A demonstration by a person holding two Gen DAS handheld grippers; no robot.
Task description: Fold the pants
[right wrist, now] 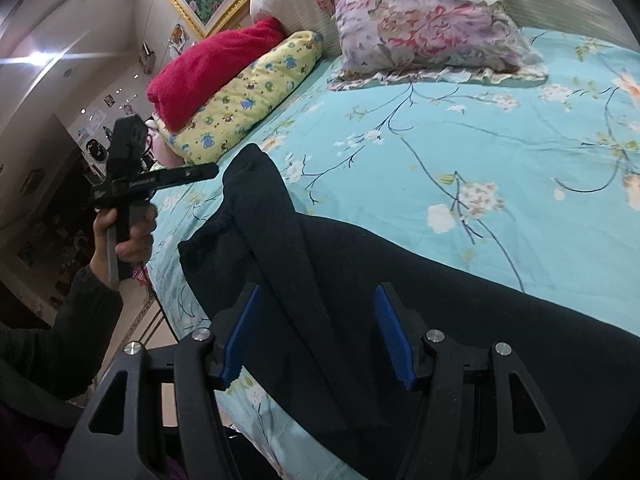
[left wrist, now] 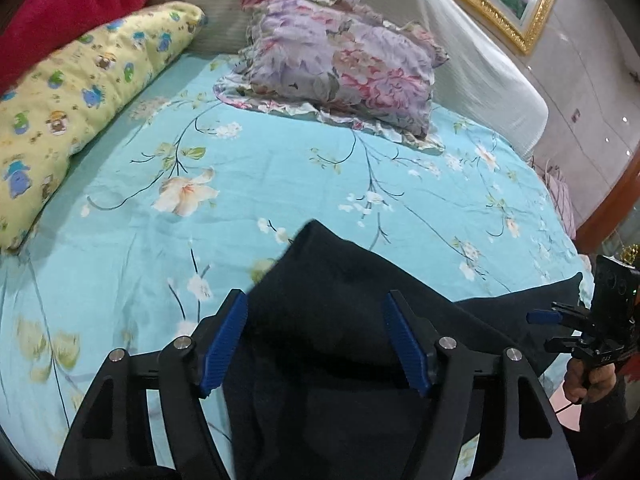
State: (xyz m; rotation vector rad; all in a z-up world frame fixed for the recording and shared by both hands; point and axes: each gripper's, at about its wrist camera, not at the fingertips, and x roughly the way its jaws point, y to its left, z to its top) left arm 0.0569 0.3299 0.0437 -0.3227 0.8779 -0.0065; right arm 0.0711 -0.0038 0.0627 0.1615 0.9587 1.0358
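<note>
Both grippers hang over the near edge of the bed, each with its jaws parted. Seen from its own camera, the left gripper (left wrist: pixel 316 336) has blue pads (left wrist: pixel 224 344) standing wide on either side of a raised fold of the dark pants (left wrist: pixel 332 320), and no pad presses on the cloth. The right gripper (right wrist: pixel 316 332) likewise straddles the dark fabric with a clear gap at each pad, so it grips nothing.

The pants lie along the near edge of the turquoise floral sheet (left wrist: pixel 260 176), with one bunched end reaching toward the far left in the right wrist view (its edges are blurred in the left view).

A hand (right wrist: pixel 128 232) in a dark sleeve (right wrist: pixel 68 328) grips the left tool's handle.

Farther back, a purple floral pillow (left wrist: pixel 340 64) rests against the pale headboard (left wrist: pixel 460 40), with a yellow cartoon-print pillow (left wrist: pixel 88 92) and a red blanket (left wrist: pixel 68 4) to the left.
</note>
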